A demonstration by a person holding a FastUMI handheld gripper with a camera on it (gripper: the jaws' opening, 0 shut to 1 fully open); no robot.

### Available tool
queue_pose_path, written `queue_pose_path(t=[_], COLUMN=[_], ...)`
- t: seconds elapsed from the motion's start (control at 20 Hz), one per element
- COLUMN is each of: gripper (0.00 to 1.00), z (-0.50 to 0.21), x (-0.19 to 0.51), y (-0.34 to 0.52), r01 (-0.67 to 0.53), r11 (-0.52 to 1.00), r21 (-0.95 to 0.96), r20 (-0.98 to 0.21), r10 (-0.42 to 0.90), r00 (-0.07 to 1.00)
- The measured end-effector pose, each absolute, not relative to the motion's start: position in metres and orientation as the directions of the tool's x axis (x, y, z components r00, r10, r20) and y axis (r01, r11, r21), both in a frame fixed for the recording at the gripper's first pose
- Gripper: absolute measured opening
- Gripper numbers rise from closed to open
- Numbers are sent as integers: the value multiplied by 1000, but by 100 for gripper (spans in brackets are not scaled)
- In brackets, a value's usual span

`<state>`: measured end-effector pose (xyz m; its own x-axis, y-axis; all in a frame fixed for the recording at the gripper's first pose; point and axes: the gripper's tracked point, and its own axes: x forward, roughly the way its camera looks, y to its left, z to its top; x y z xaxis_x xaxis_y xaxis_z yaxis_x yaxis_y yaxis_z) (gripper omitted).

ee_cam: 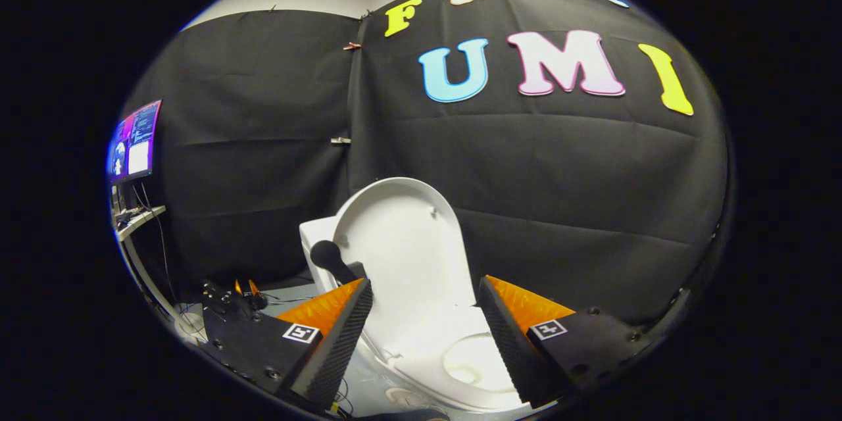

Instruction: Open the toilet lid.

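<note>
A white toilet stands below and ahead of my gripper [424, 293]. Its lid [401, 243] is raised upright and leans back toward the tank [316, 240]. The seat [427, 348] lies flat, and the bowl opening [473, 362] shows between and below the fingers. My two fingers stand well apart with nothing between them, and neither touches the lid. The left finger [342, 335] sits near the seat's left side. The right finger [510, 335] covers part of the seat's right side. A black knob-ended handle [329, 256] sticks up beside the tank, just beyond the left finger.
A monitor [135, 141] sits on a white desk [138, 220] at the far left, with cables hanging below. Dark equipment with cables [227, 299] lies on the floor left of the toilet. Black cloth walls close in behind the toilet.
</note>
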<state>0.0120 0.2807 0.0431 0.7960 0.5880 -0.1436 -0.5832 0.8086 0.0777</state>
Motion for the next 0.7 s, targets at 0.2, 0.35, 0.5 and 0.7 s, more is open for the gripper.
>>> queue_pose_path(t=[0.2, 0.35, 0.5, 0.7], gripper=[100, 99, 99, 99], z=[33, 18, 15, 26], x=[-6, -28, -45, -40], y=[198, 148, 121, 93], r01=[-467, -389, -356, -322], r11=[876, 907, 910, 931], r21=[119, 161, 211, 170], r20=[-175, -204, -187, -120], r10=[481, 416, 395, 344], r00=[859, 886, 900, 931])
